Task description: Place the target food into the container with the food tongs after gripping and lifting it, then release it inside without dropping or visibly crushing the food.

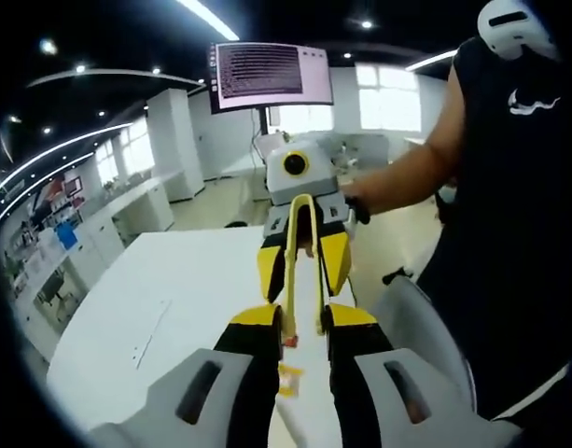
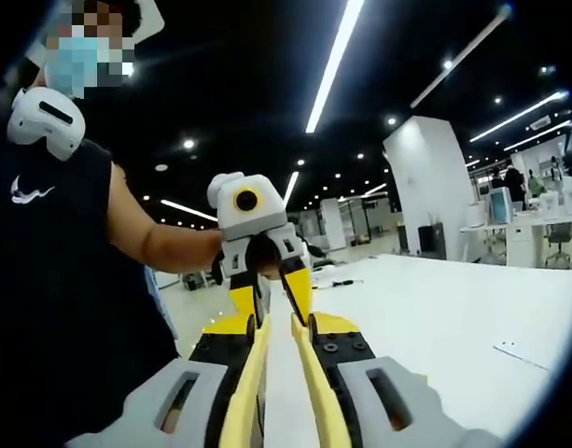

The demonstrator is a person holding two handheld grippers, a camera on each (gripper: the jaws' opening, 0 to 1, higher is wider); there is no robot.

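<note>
The yellow food tongs (image 1: 304, 252) run out of the bottom edge in the right gripper view, so their tips are cut off. Text on the monitor (image 1: 270, 73) is too small to read. The desk (image 1: 174, 308) is cropped by the frame.

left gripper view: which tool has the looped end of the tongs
The right tool, the far one facing the camera. The closed loop of the yellow tongs sits between its jaws, and the open arms run back to the left tool.
</note>
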